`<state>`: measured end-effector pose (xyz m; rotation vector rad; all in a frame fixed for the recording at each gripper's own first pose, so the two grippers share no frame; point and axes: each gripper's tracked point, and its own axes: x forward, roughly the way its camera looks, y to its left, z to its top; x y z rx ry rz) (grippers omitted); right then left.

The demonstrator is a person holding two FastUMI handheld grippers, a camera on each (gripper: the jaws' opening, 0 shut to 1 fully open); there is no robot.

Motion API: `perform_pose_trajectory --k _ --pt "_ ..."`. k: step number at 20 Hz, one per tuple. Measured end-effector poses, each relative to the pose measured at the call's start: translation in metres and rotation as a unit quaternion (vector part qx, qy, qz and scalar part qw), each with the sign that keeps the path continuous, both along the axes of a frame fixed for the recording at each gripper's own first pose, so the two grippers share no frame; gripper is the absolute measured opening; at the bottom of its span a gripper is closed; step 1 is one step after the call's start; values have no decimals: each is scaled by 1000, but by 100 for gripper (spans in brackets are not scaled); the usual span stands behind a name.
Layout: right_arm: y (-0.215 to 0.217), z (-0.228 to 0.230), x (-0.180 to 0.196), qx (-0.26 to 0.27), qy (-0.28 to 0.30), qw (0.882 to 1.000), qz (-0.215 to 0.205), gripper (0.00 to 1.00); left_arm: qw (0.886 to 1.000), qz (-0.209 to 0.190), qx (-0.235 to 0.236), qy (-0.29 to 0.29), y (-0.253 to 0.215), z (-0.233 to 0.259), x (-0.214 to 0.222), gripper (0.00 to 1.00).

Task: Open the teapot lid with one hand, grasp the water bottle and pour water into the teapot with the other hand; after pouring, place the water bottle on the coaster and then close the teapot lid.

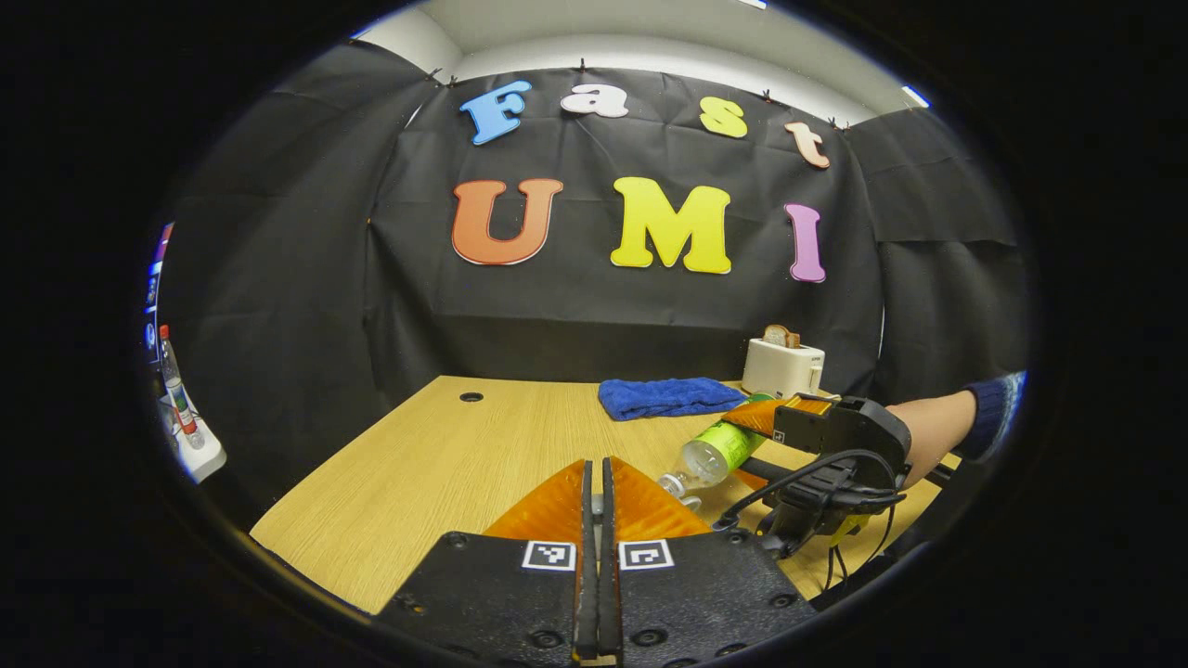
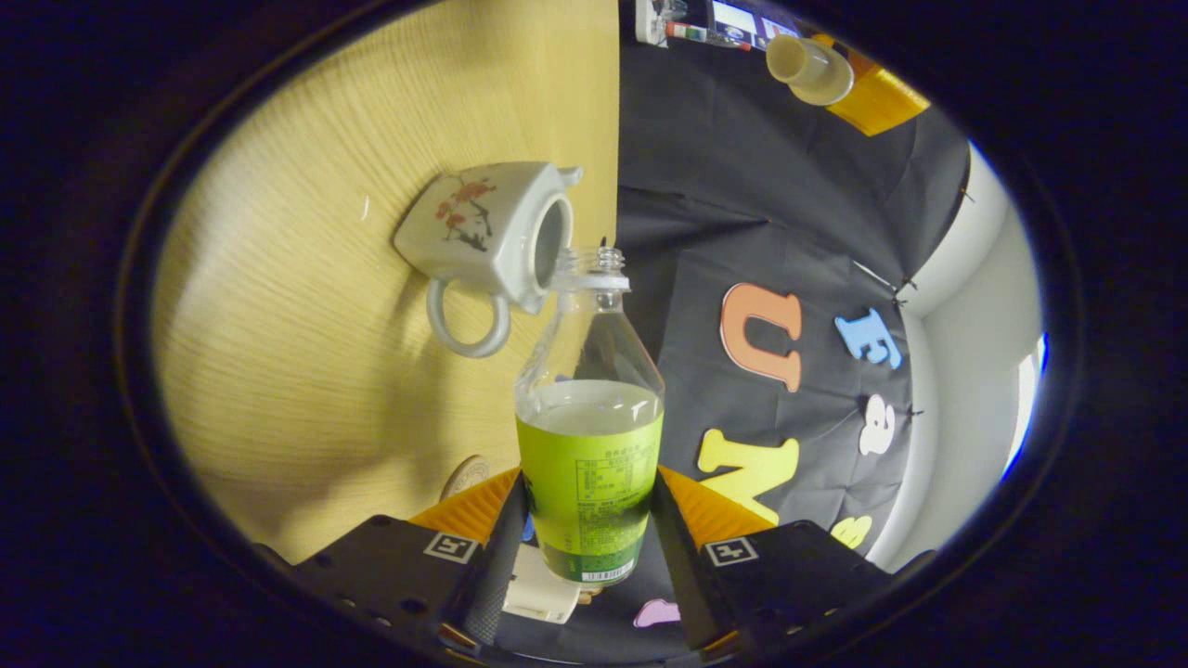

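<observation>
My right gripper [image 2: 589, 482] is shut on the green-labelled water bottle [image 2: 589, 464], which is uncapped and about half full. The bottle's mouth [image 2: 603, 264] sits just at the open top of the white flowered teapot [image 2: 483, 232] on the wooden table. In the left gripper view the right gripper [image 1: 807, 427] holds the bottle [image 1: 724, 450] tipped, mouth down to the left. My left gripper [image 1: 599, 464] has its fingers pressed close together. In the right gripper view the cream teapot lid [image 2: 807, 70] hangs at the left gripper's tip [image 2: 863, 93], away from the pot. A round coaster [image 2: 469, 475] peeks out beside my right gripper.
A blue towel [image 1: 668, 397] lies at the back of the table [image 1: 445, 464], with a white toaster [image 1: 782, 365] to its right. A small hole [image 1: 471, 397] marks the far left of the table. A hand and dark sleeve [image 1: 937, 431] hold the right gripper.
</observation>
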<state>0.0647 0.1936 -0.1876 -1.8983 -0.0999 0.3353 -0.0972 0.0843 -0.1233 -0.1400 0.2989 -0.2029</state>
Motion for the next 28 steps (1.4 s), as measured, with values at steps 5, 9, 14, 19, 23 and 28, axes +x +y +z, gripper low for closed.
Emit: perform_pose_trajectory --k 5,9,14,19,23,28 --pt "-1 15 6 -39 -34 999 6 73 1000 -4 6 5 -1 -4 -2 3" --pt "2 22 8 -56 -52 997 17 75 1000 -6 9 8 -2 -6 -2 3" --pt "0 29 12 -76 -71 994 19 76 1000 -5 19 15 0 -9 -2 3" --pt "4 37 7 -99 -90 990 37 75 1000 -1 26 17 2 -11 -2 3" --pt "11 44 9 -117 -105 986 53 76 1000 9 20 3 2 -1 0 3" --pt "23 51 4 -151 -134 976 80 73 1000 8 19 9 4 -5 0 3"
